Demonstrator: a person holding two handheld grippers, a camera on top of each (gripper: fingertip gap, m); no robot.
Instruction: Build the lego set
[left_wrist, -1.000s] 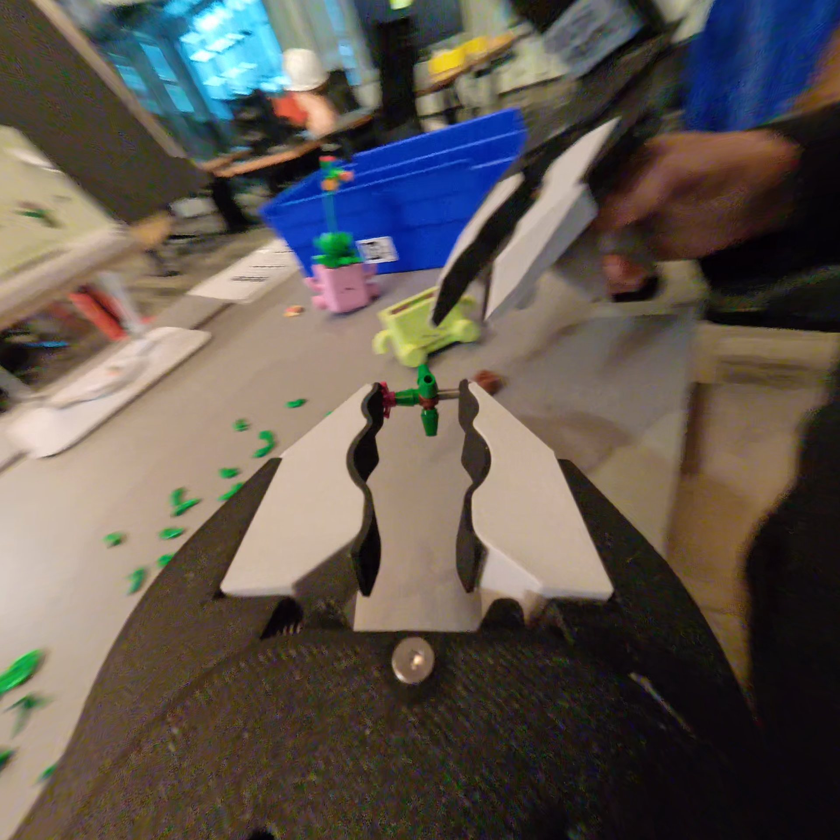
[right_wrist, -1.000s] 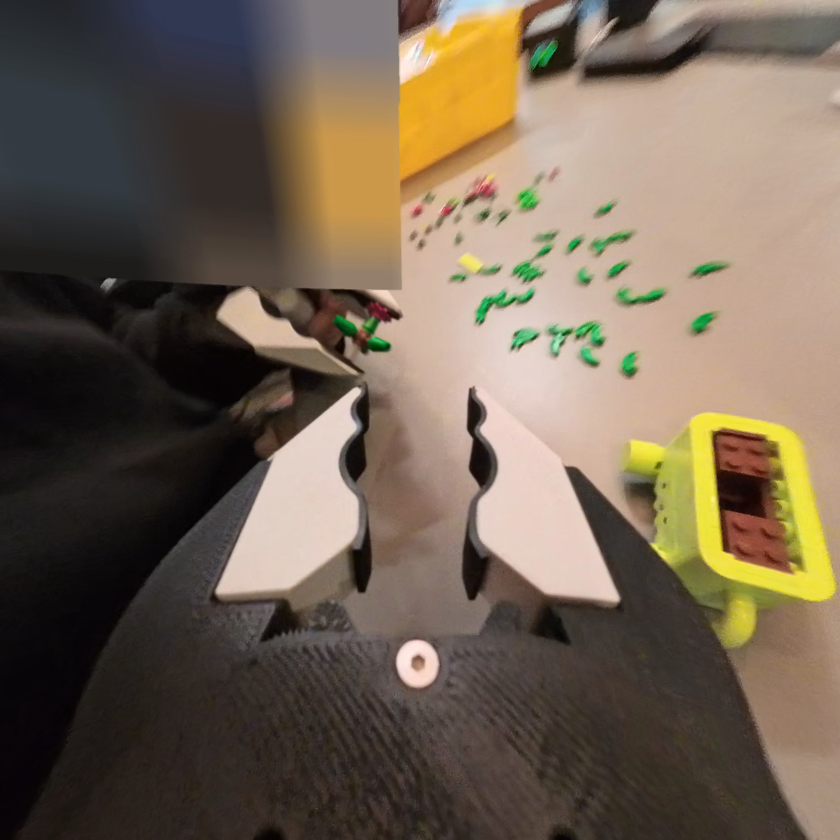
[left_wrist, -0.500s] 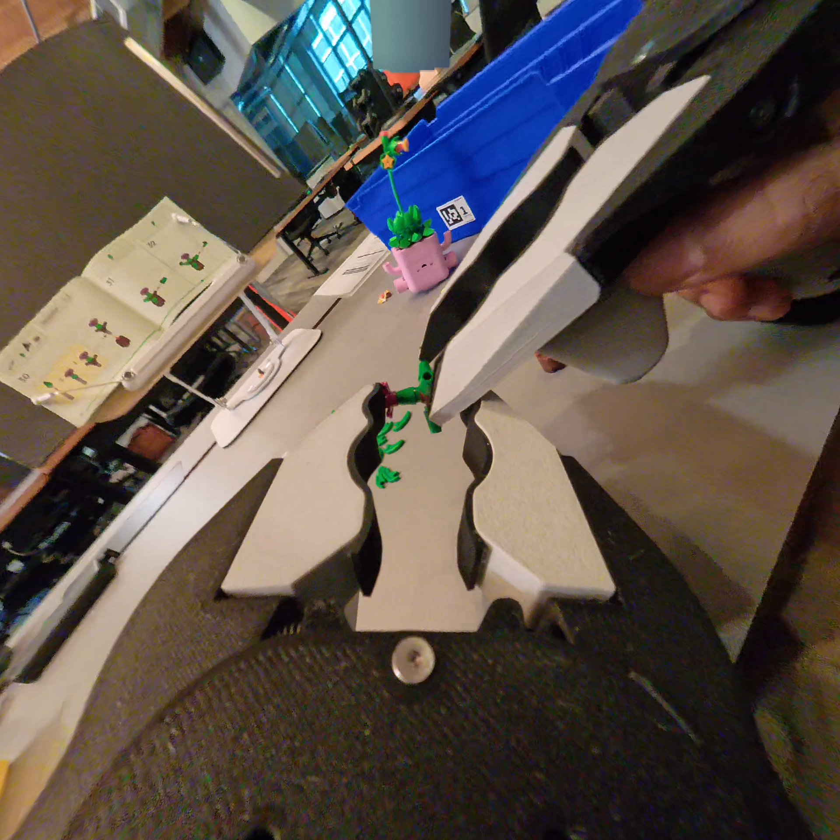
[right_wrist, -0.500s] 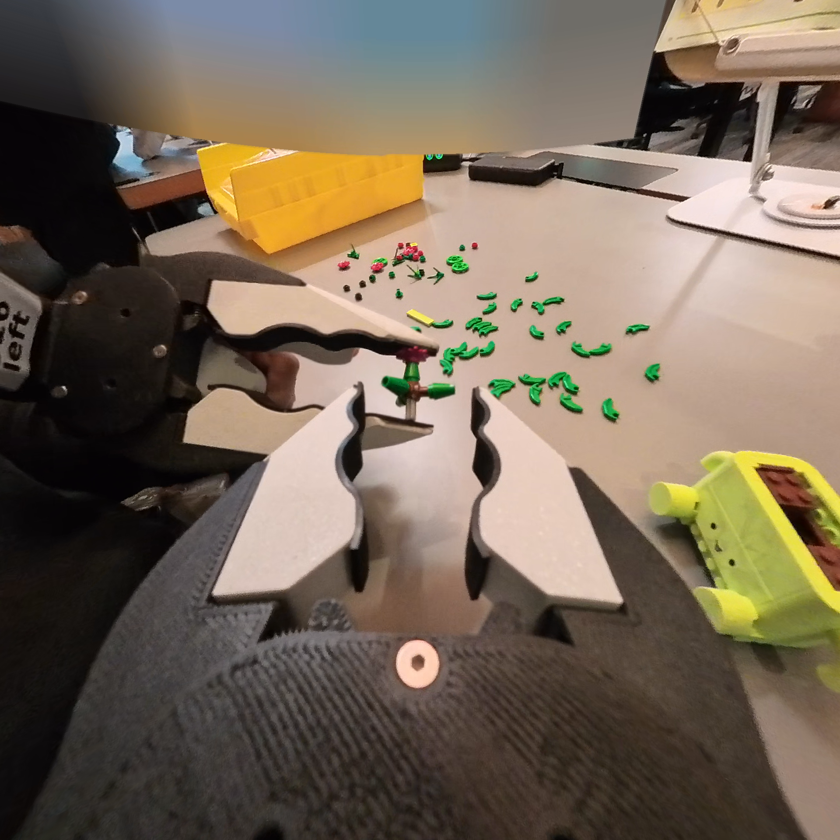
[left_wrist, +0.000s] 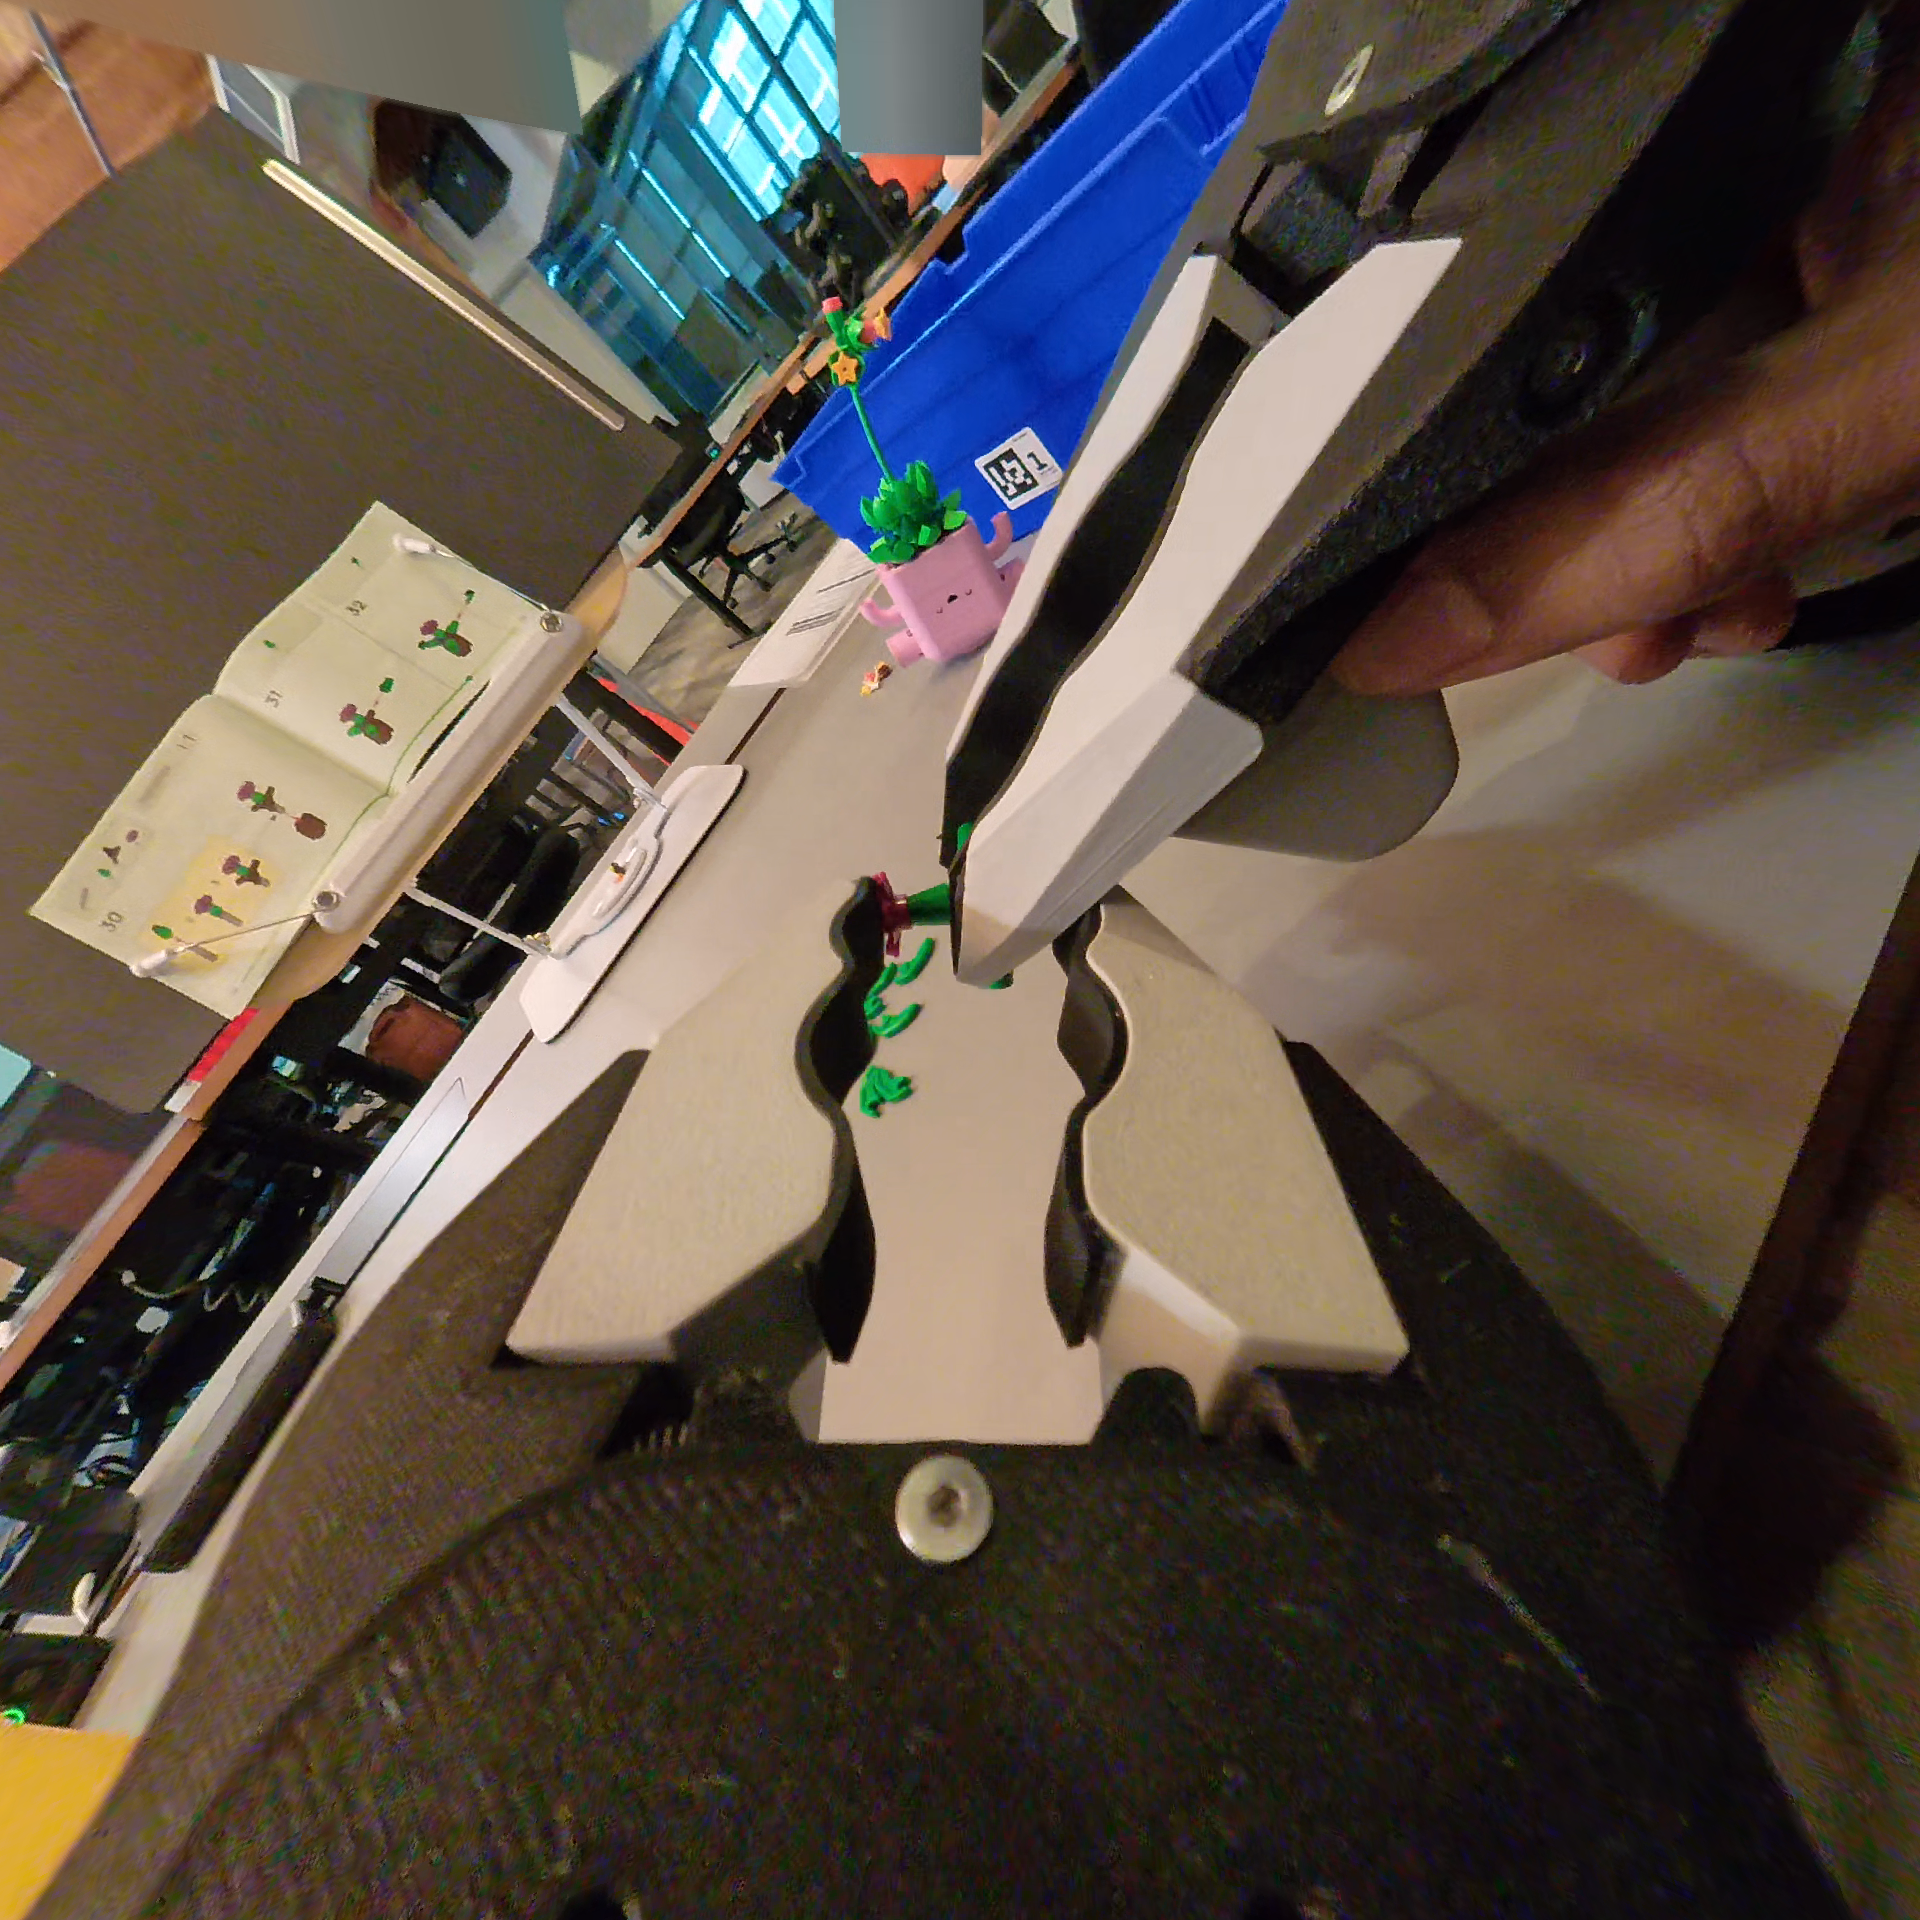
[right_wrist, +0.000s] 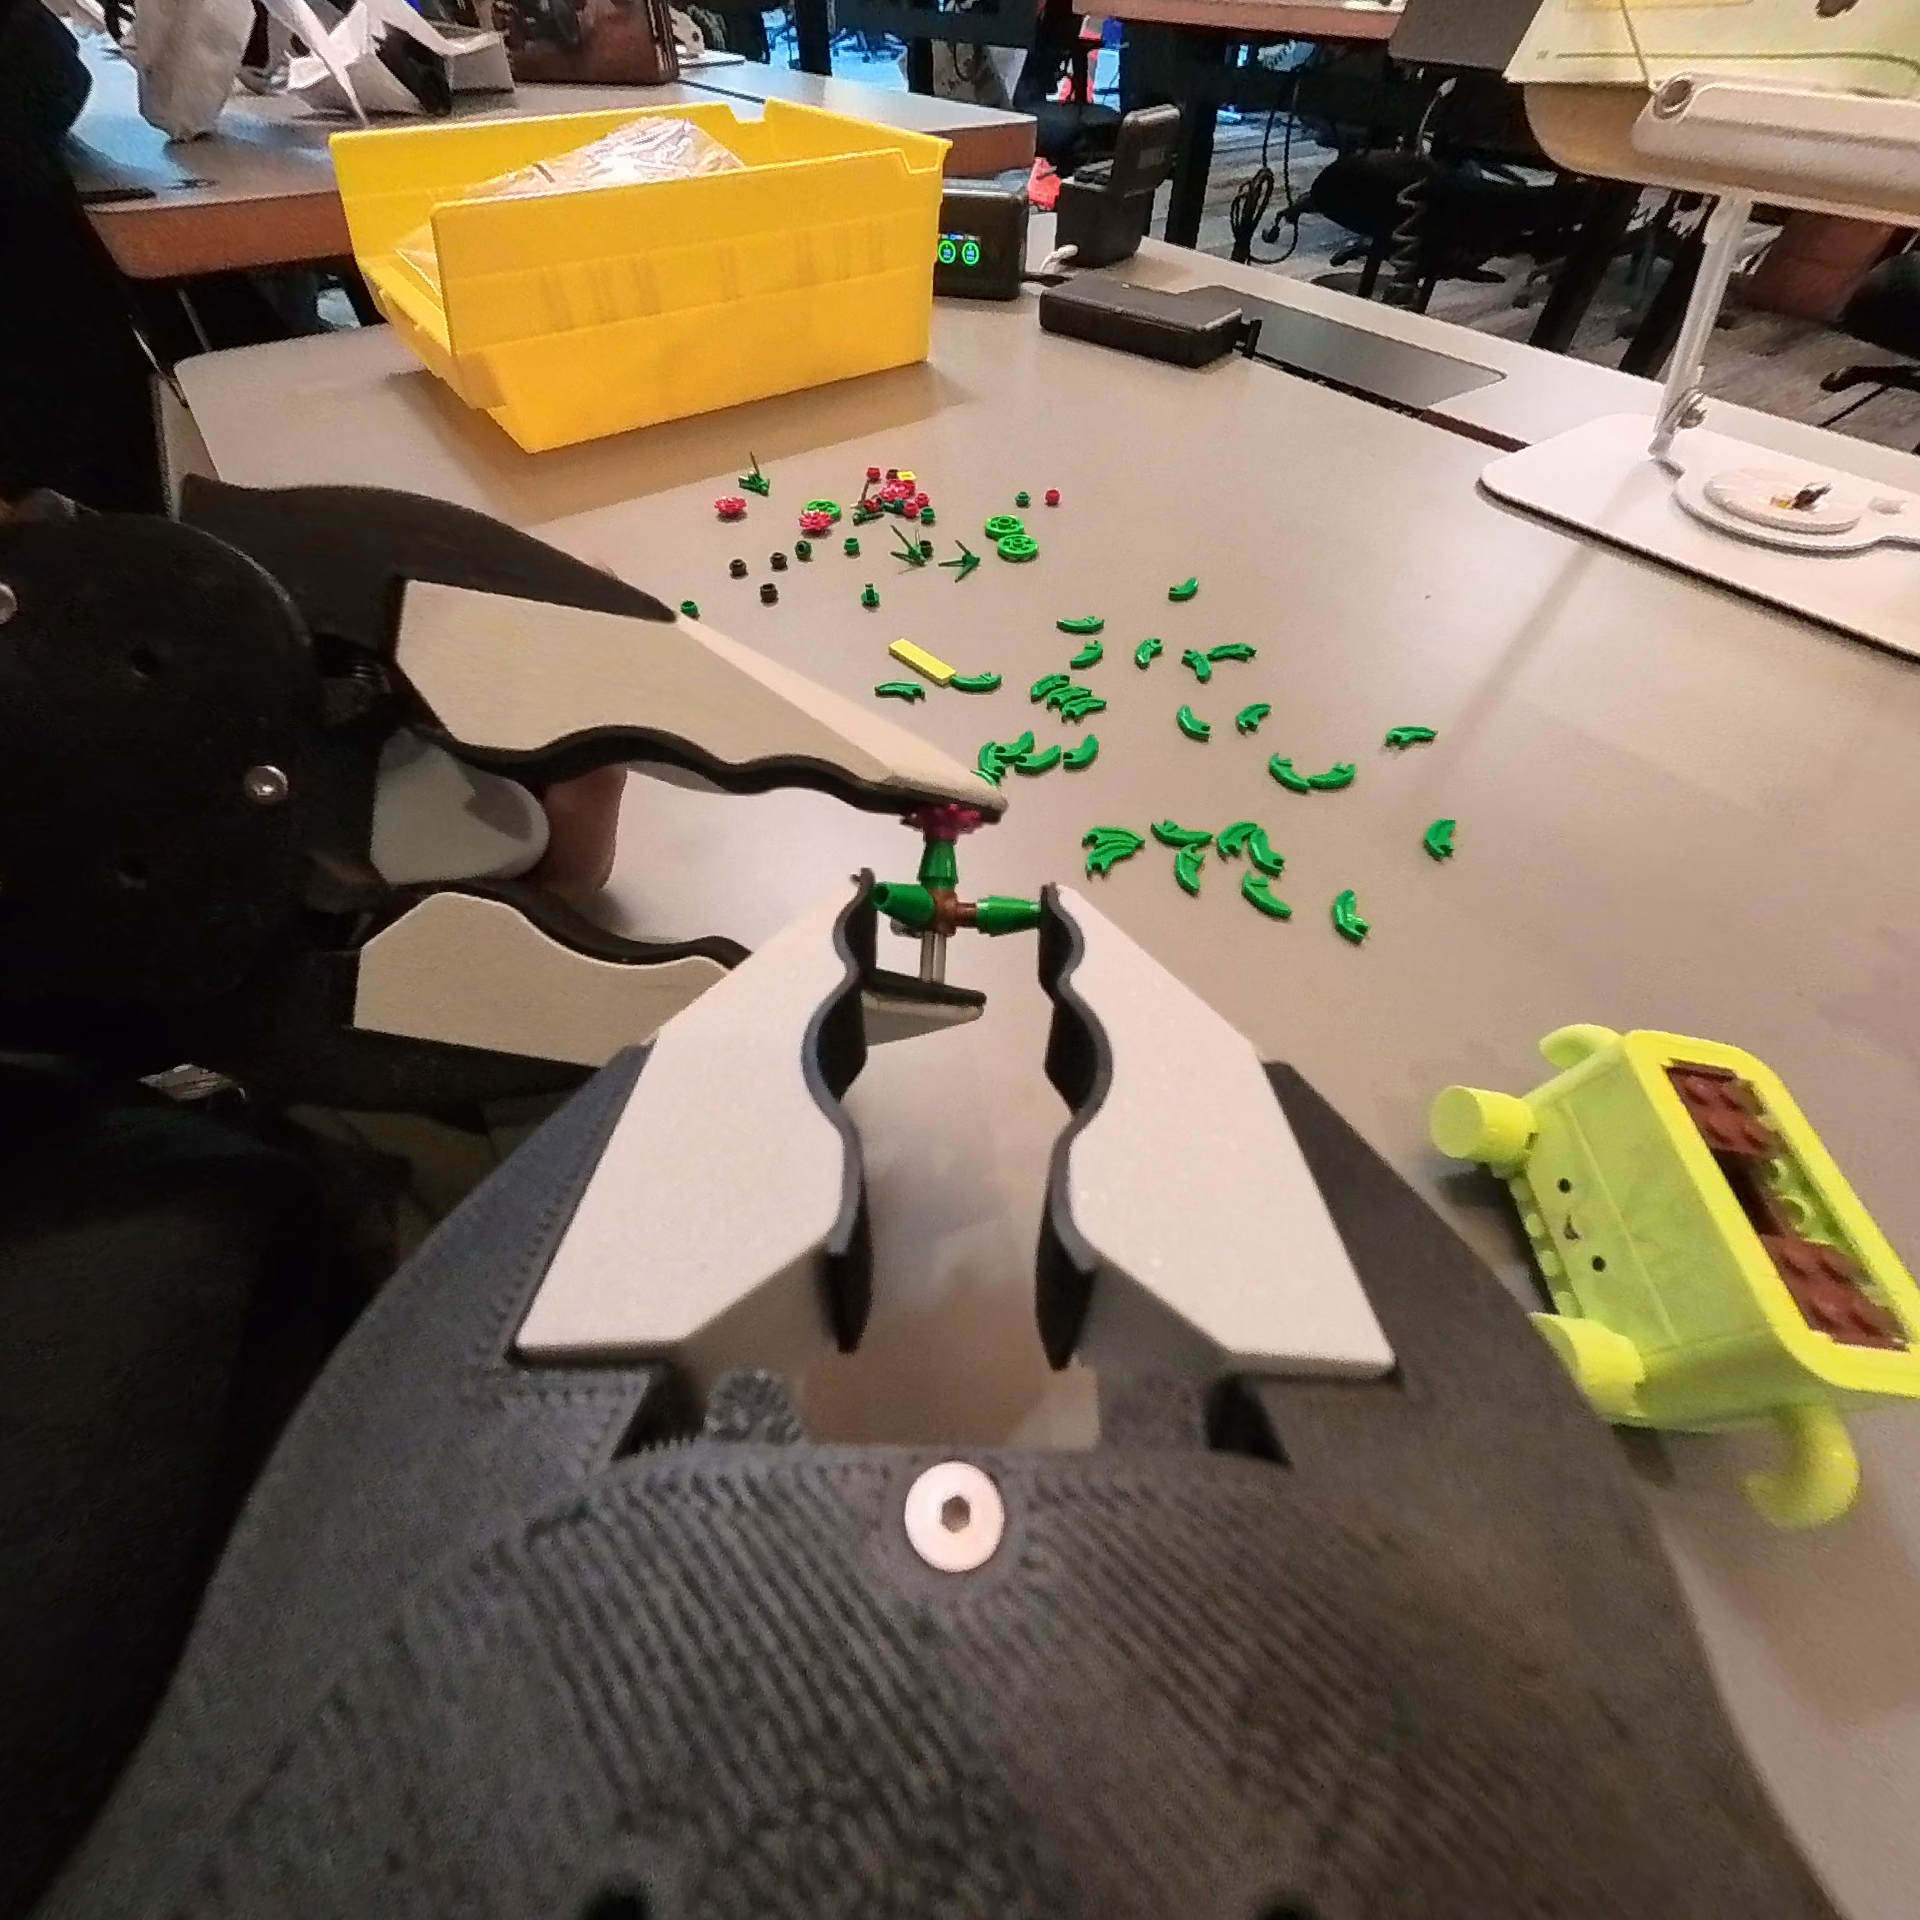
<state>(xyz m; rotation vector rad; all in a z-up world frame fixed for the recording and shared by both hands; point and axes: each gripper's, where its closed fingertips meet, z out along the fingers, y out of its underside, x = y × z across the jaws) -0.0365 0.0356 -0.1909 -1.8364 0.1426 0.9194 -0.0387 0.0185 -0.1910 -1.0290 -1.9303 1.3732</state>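
Two grippers meet at one small flower stem, above the grey table (right_wrist: 1558, 831).

L gripper (right_wrist: 940, 904) is clamped top-to-bottom on the flower stem (right_wrist: 940, 883): pink bloom against upper finger, grey pin on lower one. R gripper (right_wrist: 951, 909) has fingers apart, tips just either side of the stem's green side arms; contact unclear. Loose green leaf pcs (right_wrist: 1174, 769) scattered beyond, lime pot (right_wrist: 1683, 1236) on its side at right, yellow bin (right_wrist: 665, 260) at back. Pink pot w/ plant (left_wrist: 940, 592) near blue bin (left_wrist: 1029, 312).
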